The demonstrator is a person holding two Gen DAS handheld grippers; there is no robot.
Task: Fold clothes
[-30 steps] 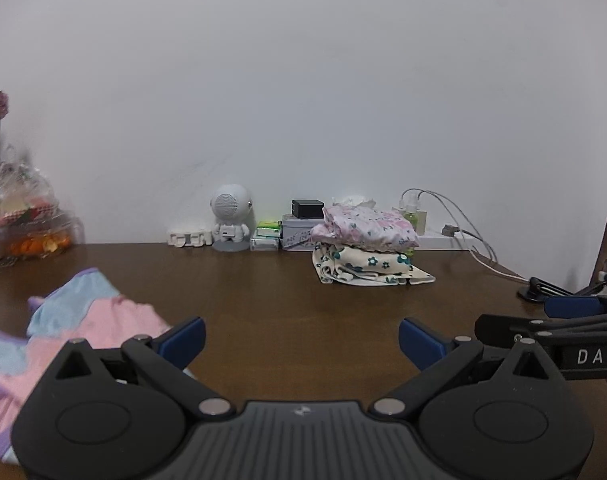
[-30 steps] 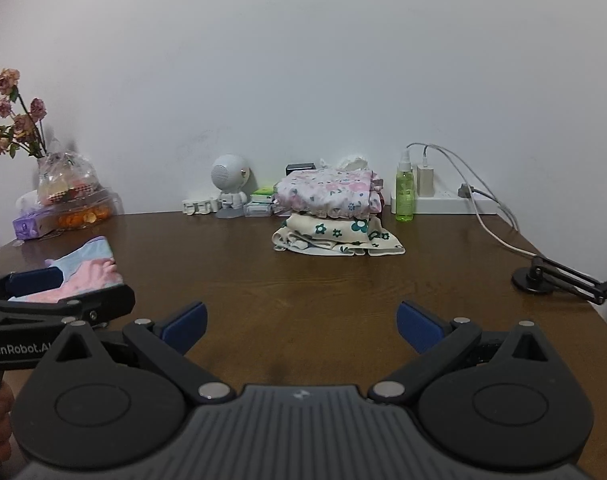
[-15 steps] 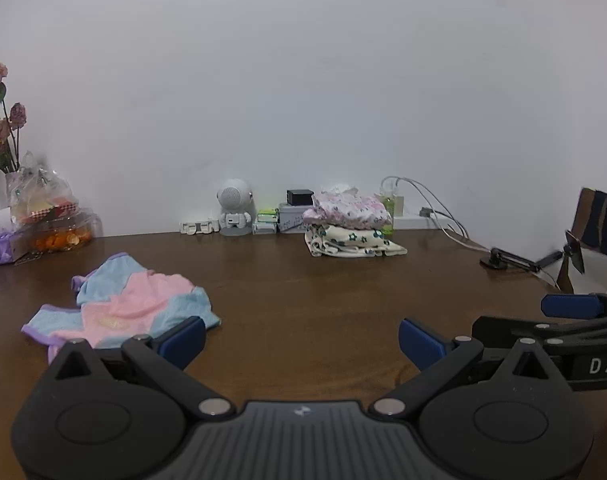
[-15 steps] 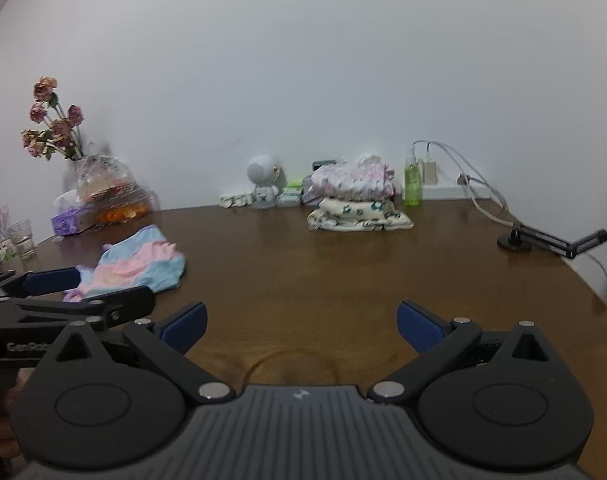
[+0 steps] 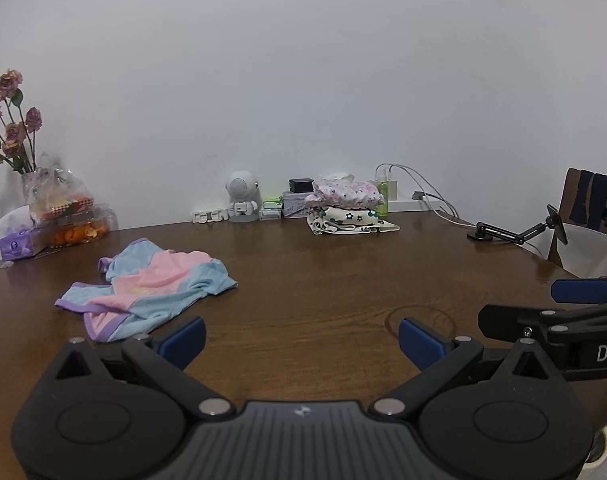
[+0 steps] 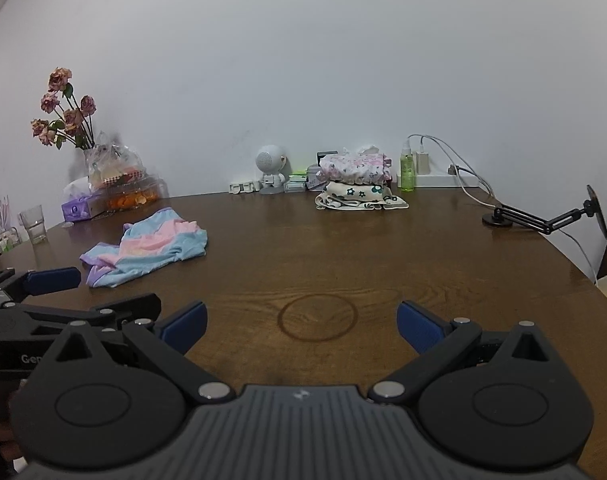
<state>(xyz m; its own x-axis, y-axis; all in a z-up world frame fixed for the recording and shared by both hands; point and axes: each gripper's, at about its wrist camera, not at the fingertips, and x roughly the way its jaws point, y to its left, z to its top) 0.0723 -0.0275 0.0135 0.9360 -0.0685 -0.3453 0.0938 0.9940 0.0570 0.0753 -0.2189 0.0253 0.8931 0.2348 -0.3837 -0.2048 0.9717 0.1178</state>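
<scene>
I have both tongs over the brown table (image 5: pixel 303 280), and neither has hold of anything. My left gripper (image 5: pixel 301 338) stands wide open, its blue pads far apart with bare wood between them; my right gripper (image 6: pixel 301 326) is spread just as wide over a faint ring mark (image 6: pixel 318 317) in the wood. In the left view the right gripper shows at 3 o'clock, and in the right view the left gripper shows at 9 o'clock, so the two sit side by side and apart. The shirt (image 5: pixel 147 288), pink and light blue with purple trim, lies crumpled and unfolded on the table at about 10 o'clock from the left gripper, its near hem just beyond the left pad; from the right gripper it lies at 10 o'clock too, well apart (image 6: pixel 147 246). At 12 o'clock, against the wall, a stack (image 5: pixel 345 210) of folded clothes rests, a floral pink piece on top of a cream one with dark flowers. Beside it at 11 o'clock stands a small white robot figure (image 5: pixel 243 196). Far off at 9 o'clock are dried roses (image 6: pixel 65 112) and a bag of snacks. A black phone arm (image 6: pixel 543 216) sits at 2 o'clock.
</scene>
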